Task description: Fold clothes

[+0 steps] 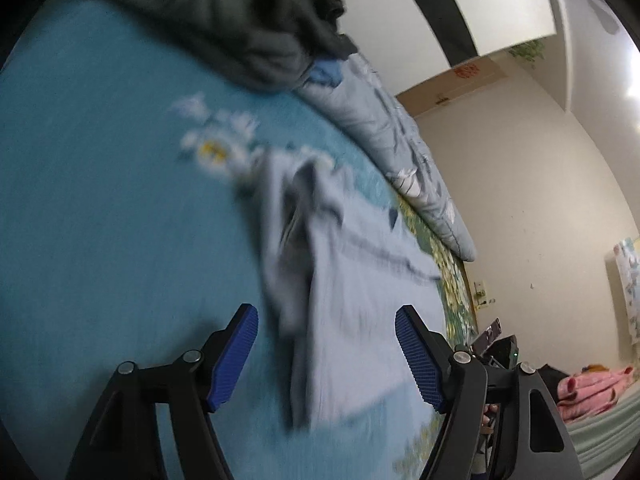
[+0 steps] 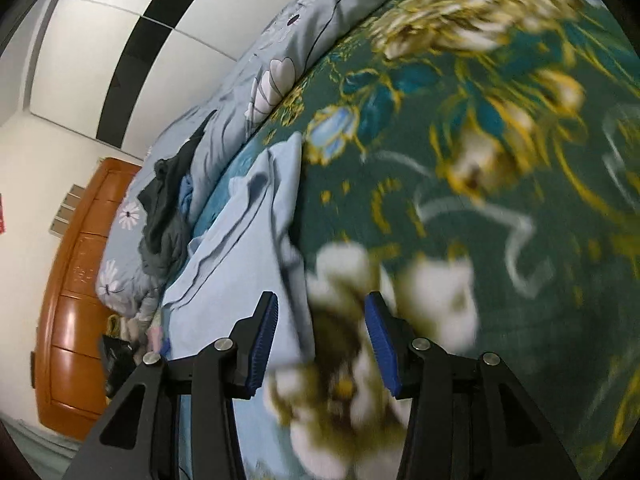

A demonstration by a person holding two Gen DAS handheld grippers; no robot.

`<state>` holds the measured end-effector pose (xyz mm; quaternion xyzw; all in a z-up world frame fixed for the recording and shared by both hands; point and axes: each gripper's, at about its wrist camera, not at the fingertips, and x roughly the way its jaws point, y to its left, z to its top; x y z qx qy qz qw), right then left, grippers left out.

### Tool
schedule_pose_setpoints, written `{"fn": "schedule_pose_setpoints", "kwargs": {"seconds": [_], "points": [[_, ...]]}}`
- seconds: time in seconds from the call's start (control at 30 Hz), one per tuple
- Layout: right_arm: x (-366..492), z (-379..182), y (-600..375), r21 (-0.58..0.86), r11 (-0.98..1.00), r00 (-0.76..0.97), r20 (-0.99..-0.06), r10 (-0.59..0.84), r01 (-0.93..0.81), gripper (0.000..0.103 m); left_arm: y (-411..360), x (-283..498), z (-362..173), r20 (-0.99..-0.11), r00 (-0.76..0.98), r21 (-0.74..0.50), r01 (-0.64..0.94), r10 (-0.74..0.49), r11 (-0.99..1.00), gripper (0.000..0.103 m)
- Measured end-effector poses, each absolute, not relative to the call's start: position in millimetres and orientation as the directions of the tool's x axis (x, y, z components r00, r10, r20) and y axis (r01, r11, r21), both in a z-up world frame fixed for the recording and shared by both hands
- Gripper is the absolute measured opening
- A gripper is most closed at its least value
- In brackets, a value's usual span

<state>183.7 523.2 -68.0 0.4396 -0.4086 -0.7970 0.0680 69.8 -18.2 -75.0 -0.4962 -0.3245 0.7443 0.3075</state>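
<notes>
A pale blue garment (image 1: 352,280) lies crumpled and partly spread on the teal bed cover (image 1: 100,200). In the left wrist view my left gripper (image 1: 326,356) hovers just above the garment's near end. It stands open, its blue pads wide apart with the cloth below them and untouched. In the right wrist view the same garment (image 2: 240,248) stretches away on the left. My right gripper (image 2: 322,344) is open over the garment's right edge, where cloth meets the floral bed cover (image 2: 500,208). Nothing is pinched between its pads. Both views are motion-blurred.
A heap of dark grey clothes (image 1: 240,20) (image 2: 164,216) lies at the far end of the bed against a rolled grey-blue floral quilt (image 1: 400,152) (image 2: 280,52). A wooden cabinet (image 2: 80,300) stands beyond the bed. Pink clothing (image 1: 592,388) lies off to the right.
</notes>
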Motion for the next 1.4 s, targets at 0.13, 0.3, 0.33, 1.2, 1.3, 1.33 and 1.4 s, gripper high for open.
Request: {"fn": "schedule_pose_setpoints", "kwargs": {"seconds": [0.13,0.3,0.33,1.2,1.3,1.33,1.4], "points": [[197,-68,515,0.709,-0.653,-0.607,-0.650,-0.457,-0.267,0.047,-20,98,-82,-0.565,-0.287,-0.786,-0.097,0.773,-0.610,0.075],[194,-68,499,0.698,-0.655,-0.611,-0.662,-0.434,-0.291,0.047,-8,113,-90,-0.587,-0.276,-0.779,-0.065,0.761,-0.624,0.075],[193,-69,496,0.704,-0.646,-0.616,-0.657,-0.435,-0.294,0.047,-6,114,-90,-0.591,-0.281,-0.774,-0.067,0.756,-0.630,0.075],[180,-83,474,0.796,-0.503,-0.694,-0.571,-0.439,-0.337,0.005,20,105,-108,-0.572,-0.363,-0.802,0.059,0.735,-0.595,0.012],[184,-77,471,0.785,-0.526,-0.697,-0.576,-0.427,-0.327,0.004,16,111,-107,-0.565,-0.365,-0.807,0.060,0.740,-0.587,0.009],[187,-75,469,0.782,-0.533,-0.697,-0.578,-0.424,-0.324,0.004,14,114,-106,-0.562,-0.363,-0.810,0.059,0.743,-0.584,0.008],[195,-71,468,0.779,-0.540,-0.700,-0.577,-0.421,-0.317,0.004,10,122,-104,-0.558,-0.359,-0.812,0.053,0.748,-0.581,0.008]]}}
